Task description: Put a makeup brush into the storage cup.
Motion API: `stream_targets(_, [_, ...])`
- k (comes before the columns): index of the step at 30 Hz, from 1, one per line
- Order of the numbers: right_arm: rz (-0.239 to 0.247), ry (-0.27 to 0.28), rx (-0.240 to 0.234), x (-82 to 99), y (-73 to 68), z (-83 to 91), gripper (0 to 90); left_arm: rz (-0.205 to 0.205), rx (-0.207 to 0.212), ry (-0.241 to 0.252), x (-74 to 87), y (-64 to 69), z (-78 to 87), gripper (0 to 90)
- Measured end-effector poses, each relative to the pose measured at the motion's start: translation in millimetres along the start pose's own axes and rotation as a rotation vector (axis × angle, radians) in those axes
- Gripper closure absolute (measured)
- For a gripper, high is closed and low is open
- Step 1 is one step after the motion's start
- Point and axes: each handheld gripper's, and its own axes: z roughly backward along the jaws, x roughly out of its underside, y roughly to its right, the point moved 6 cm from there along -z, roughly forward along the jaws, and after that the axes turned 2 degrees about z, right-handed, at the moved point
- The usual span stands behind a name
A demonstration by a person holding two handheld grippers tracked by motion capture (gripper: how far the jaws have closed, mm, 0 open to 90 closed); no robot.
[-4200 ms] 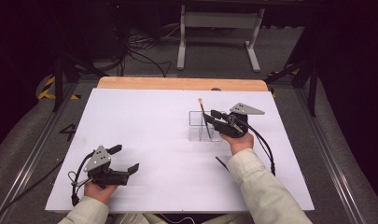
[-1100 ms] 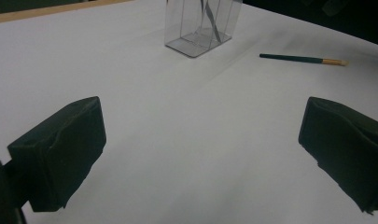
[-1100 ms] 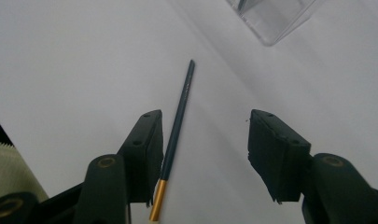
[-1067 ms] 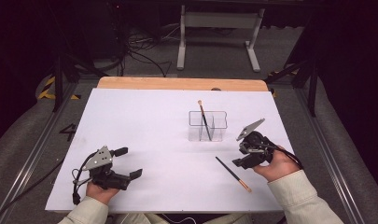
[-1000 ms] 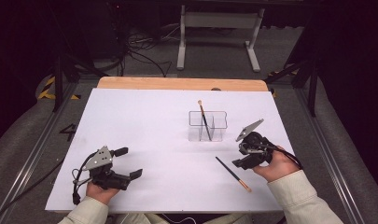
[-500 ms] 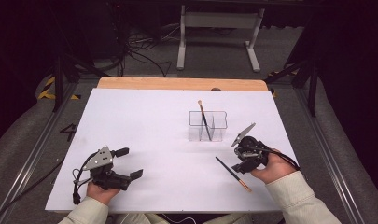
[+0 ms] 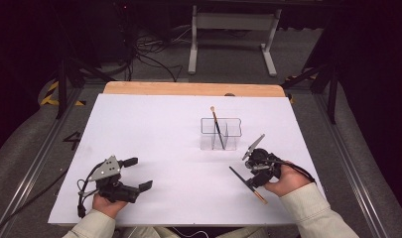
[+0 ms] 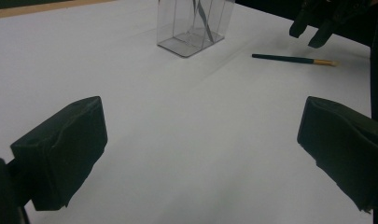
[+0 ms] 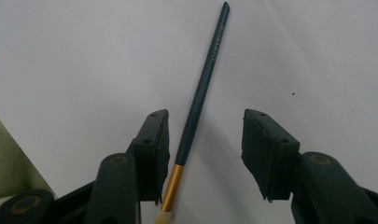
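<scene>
A dark teal paintbrush (image 7: pixel 238 174) with a gold ferrule lies flat on the white sheet at the right front. My right gripper (image 7: pixel 252 179) points down over it. In the right gripper view the brush (image 9: pixel 203 88) runs between the two jaws, close to the left one, and neither pad presses it. The right gripper (image 9: pixel 205 144) is open; its jaws have just been closing. A clear plastic box (image 7: pixel 221 134) stands behind it with a second brush (image 7: pixel 216 124) leaning inside. My left gripper (image 7: pixel 139 173) rests at the left front, open wide and empty (image 8: pixel 200 144).
The white sheet (image 7: pixel 164 139) covers a wooden table whose far edge (image 7: pixel 188 89) shows. In the left gripper view, the box (image 8: pixel 191 28), the lying brush (image 8: pixel 289 59) and the other gripper (image 8: pixel 312 32) stand farther off. Dark floor, cables and a metal stand lie beyond.
The right gripper left the clear box, came to the front right, then shifted slightly left and down over the lying brush, its jaws narrowing around it. The left gripper stayed put.
</scene>
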Motion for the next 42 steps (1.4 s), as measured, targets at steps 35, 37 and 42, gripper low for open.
stream_targets(35, [0.048,-0.134,0.018,5.5,-7.7,-27.6,77.4,-0.001,0.014,-0.022,2.1,2.2,-3.4,3.1])
stream_targets(37, [0.049,-0.135,0.015,5.5,-8.1,-27.7,79.9,-0.003,0.014,-0.023,2.1,2.4,-3.4,3.1])
stream_targets(42, [0.049,-0.139,0.017,5.3,-8.2,-27.9,82.9,-0.004,0.014,-0.023,2.0,2.7,-3.4,3.1])
